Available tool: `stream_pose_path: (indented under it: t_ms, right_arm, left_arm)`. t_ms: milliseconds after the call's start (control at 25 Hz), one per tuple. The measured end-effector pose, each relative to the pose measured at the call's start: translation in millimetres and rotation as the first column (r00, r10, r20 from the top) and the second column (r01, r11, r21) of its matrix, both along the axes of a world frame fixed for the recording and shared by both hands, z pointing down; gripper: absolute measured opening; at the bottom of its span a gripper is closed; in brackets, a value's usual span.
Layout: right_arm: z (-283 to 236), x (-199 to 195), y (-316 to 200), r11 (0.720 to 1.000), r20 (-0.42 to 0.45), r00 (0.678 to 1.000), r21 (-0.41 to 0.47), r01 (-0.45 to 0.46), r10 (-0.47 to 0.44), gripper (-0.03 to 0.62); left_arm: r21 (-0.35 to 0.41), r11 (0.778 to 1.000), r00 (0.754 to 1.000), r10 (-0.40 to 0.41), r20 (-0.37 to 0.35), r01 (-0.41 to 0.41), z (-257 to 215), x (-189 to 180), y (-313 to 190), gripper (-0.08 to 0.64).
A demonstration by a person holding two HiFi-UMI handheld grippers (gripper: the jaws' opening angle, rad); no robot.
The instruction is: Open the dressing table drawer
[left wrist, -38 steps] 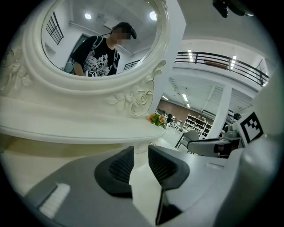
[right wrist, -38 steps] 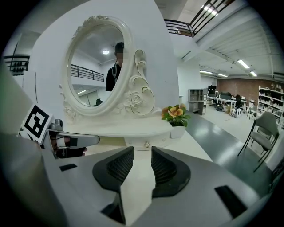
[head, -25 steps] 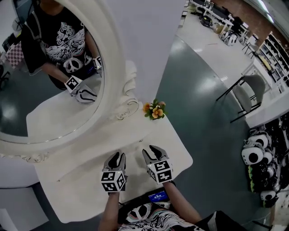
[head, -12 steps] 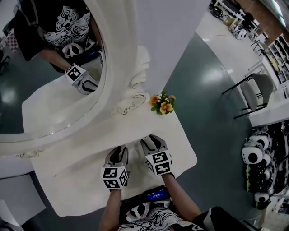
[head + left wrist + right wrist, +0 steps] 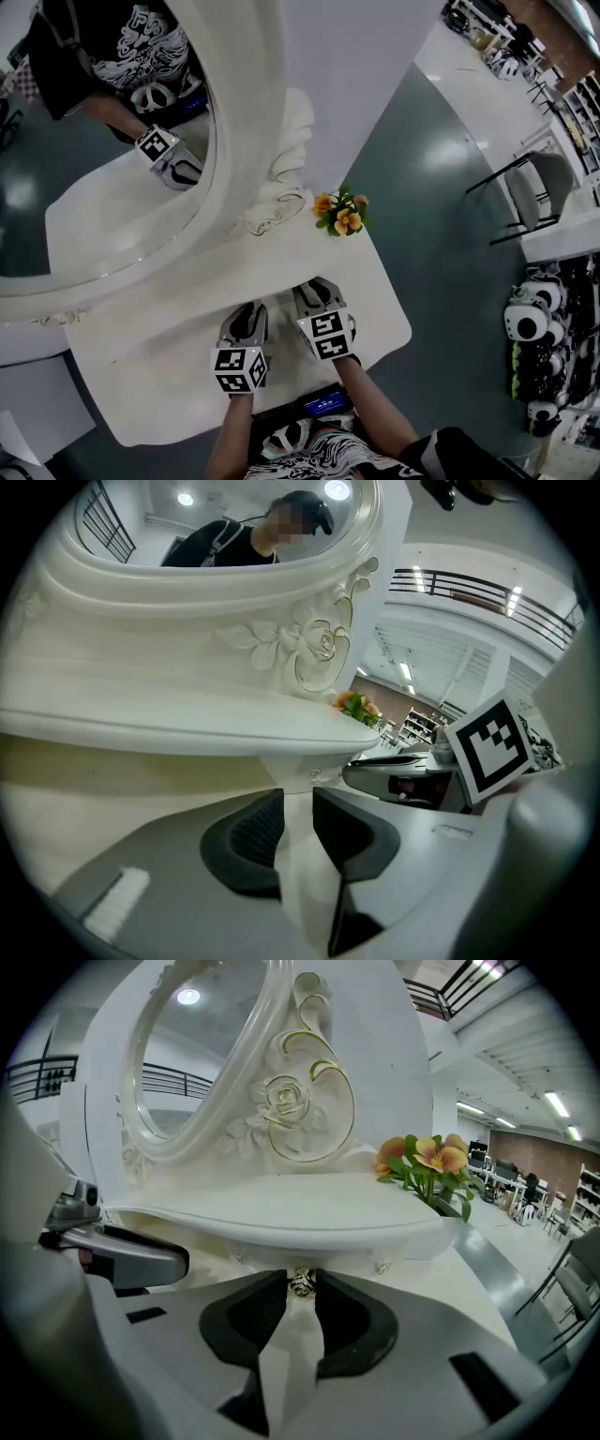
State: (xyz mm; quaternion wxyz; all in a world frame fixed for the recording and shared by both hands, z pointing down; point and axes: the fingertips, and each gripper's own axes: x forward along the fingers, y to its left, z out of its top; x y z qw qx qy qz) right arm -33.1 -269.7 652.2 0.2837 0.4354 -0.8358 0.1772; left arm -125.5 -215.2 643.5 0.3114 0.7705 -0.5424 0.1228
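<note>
White dressing table point(image 5: 159, 323): I hold both grippers at its near edge.
Left gripper point(image 5: 247, 312): pointing forward, jaws narrow.
Right gripper point(image 5: 314, 287): alongside, pinching metal drawer knob point(image 5: 301, 1283).

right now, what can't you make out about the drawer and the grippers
How far the drawer is out: head view, the table top covers it; gripper views show no seams.
Left gripper grip: left gripper view, the white fitting at its jaws blends into white surroundings.
Drawer front around the knob pinched by the right gripper: right gripper view, shadowed under the overhang.
</note>
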Motion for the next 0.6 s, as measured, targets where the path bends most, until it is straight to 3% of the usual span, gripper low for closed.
stream_pose_path:
  t_ms: [600]
  right_arm:
    - [-1, 13, 29, 1.000, -0.005, 1.000, -0.020, -0.009, 0.009, 0.094]
  left_arm:
    - [0.013, 1.000, 1.000, 0.011, 0.015, -0.011, -7, 0, 1, 0.094]
